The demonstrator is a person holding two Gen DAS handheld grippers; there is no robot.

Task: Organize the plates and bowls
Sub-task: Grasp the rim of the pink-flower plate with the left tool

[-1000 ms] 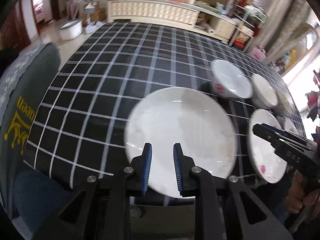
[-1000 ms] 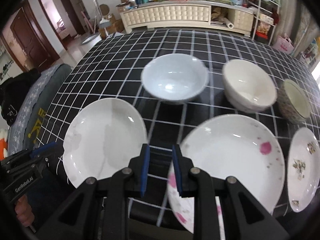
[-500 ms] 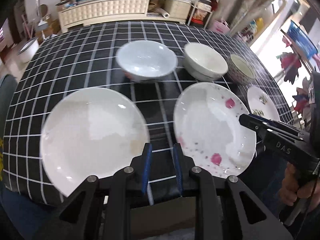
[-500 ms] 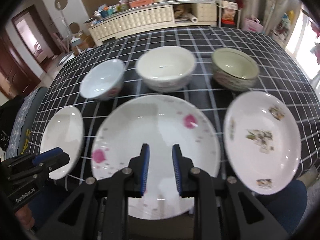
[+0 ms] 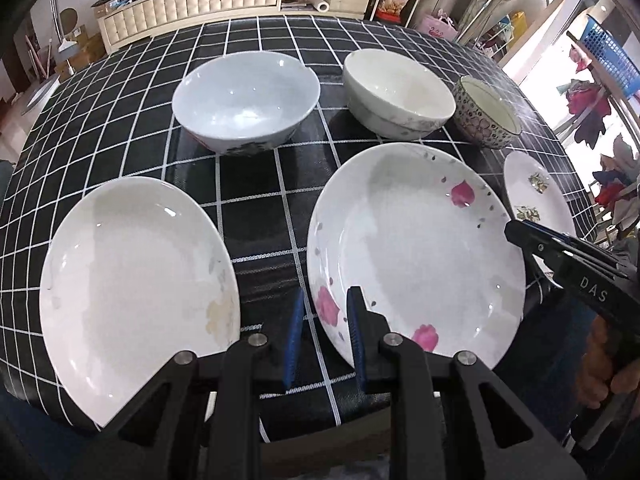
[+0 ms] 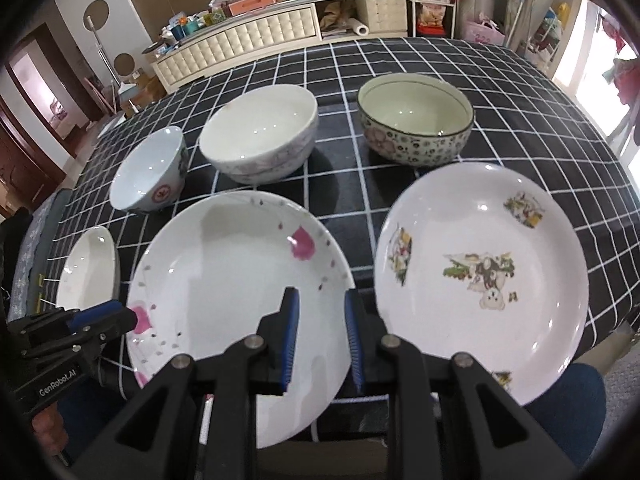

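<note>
Your left hand-held gripper [image 5: 322, 332] hangs over the near edge of the desk [image 5: 256, 216], released and holding nothing, its blue pads straddling the gap between the plain white plate [image 5: 132, 276] at the near left corner and the pink-flowered plate [image 5: 416, 248] in the middle. Behind them, further from the near edge, stand the pale blue bowl [image 5: 246, 100], the cream bowl [image 5: 398, 92] and the patterned bowl [image 5: 486, 112], all upright and apart from one another. Your right hand-held gripper [image 6: 320, 332] is likewise released and empty, poised between the pink-flowered plate and the picture-printed plate [image 6: 480, 276] at the near right.

Nothing looks stacked yet, so the step in hand is probably choosing a first plate. Pick one rim that overhangs the near edge, bring one pad under it and one over, and close only when the rim sits deep between the pads. Glazed china is likely slippery: lift level and keep clear of the neighbouring plate.
</note>
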